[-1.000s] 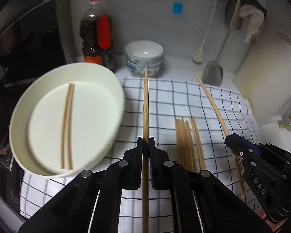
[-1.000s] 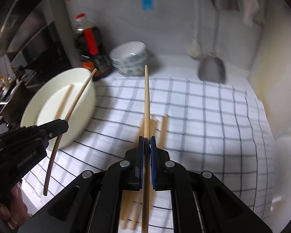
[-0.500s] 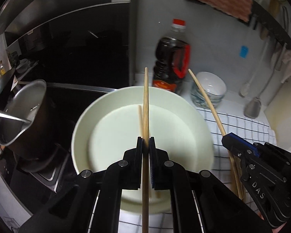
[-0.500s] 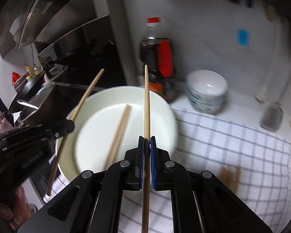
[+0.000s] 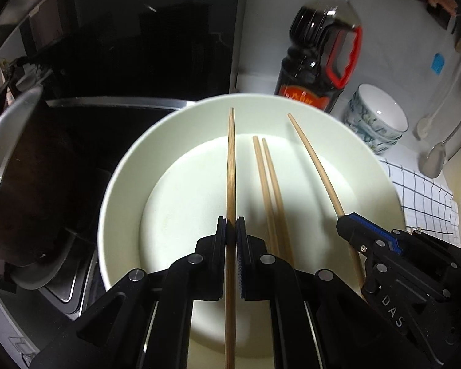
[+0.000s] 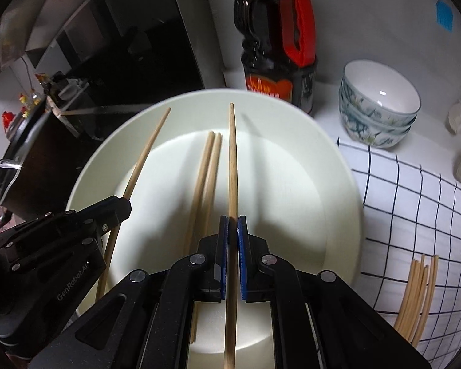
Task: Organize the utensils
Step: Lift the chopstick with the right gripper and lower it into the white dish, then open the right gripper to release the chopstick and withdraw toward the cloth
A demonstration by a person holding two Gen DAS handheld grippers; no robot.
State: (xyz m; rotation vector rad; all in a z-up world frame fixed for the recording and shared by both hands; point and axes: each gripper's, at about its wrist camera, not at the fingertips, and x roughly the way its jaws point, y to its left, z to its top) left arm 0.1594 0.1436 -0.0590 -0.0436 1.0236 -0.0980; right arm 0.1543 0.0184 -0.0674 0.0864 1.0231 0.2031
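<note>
In the left wrist view, a chopstick (image 5: 231,166) is being clamped between the narrowly closed jaws of the left hand-held gripper (image 5: 231,230) and is being held over the white bowl (image 5: 123,172), its tip reaching toward the far rim. Two chopsticks (image 5: 269,181) are lying side by side on the bowl's floor, just right of the held one. Further right, the right hand-held gripper (image 5: 342,220) is being seen from the side, gripping a second chopstick (image 5: 313,160) that is also being held above the bowl. A sauce bottle (image 5: 319,46) and stacked bowls (image 5: 378,117) are standing behind, with a checked cloth (image 5: 421,190) at the right. In the right wrist view, the right hand-held gripper (image 6: 233,230) is being kept closed on its chopstick (image 6: 232,166), pointed across the white bowl (image 6: 338,184). The pair (image 6: 207,166) is lying just left of it in the bowl. The left hand-held gripper (image 6: 124,201) is entering from the left, its chopstick (image 6: 147,150) slanting over the bowl's left side. More loose chopsticks (image 6: 418,295) are lying in a bundle on the checked cloth (image 6: 415,200) covering the bench, well apart from the bowl.
</note>
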